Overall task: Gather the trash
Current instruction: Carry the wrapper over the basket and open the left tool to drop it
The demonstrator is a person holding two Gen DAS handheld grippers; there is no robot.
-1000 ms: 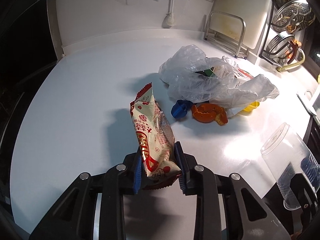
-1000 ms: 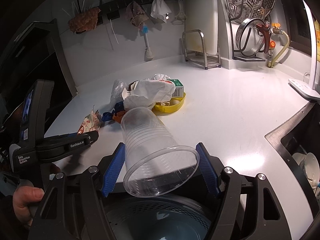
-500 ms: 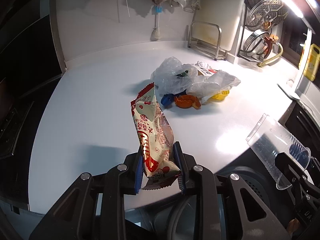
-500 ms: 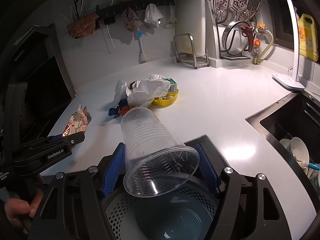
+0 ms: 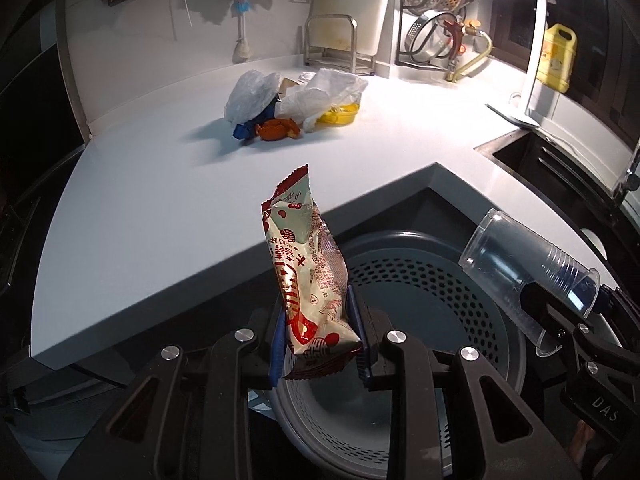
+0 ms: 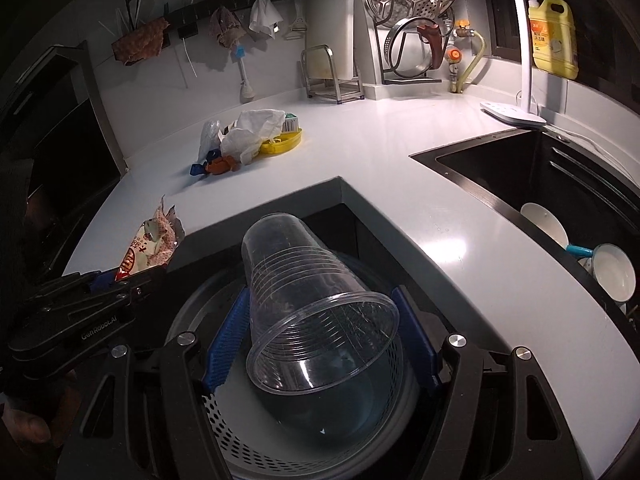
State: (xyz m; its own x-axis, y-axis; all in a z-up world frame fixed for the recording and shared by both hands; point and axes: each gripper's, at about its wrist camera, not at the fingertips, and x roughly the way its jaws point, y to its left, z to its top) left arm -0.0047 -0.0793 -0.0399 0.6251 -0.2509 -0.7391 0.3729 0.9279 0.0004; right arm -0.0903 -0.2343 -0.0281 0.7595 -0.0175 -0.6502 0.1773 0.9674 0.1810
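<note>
My left gripper (image 5: 318,332) is shut on a cream and red snack wrapper (image 5: 306,268) and holds it over the grey perforated trash bin (image 5: 424,280) below the counter edge. My right gripper (image 6: 320,336) is shut on a clear plastic cup (image 6: 308,296), tilted with its mouth toward the camera, above the same bin (image 6: 248,432). The cup also shows in the left wrist view (image 5: 524,264), and the wrapper in the right wrist view (image 6: 154,242). A pile of trash remains on the white counter: plastic bags (image 5: 304,92), an orange piece (image 5: 276,130), a blue piece (image 5: 242,130), a yellow lid (image 5: 340,114).
The white counter (image 5: 160,200) wraps around the bin's corner cutout. A dark sink (image 6: 560,200) with dishes lies at right. A lamp base (image 6: 512,114), a yellow detergent bottle (image 6: 554,38), a metal rack (image 6: 332,76) and hanging cloths stand at the back.
Both grippers have pulled back from the counter, carrying the wrapper and the cup, and now hang over the bin. The trash pile looks farther away.
</note>
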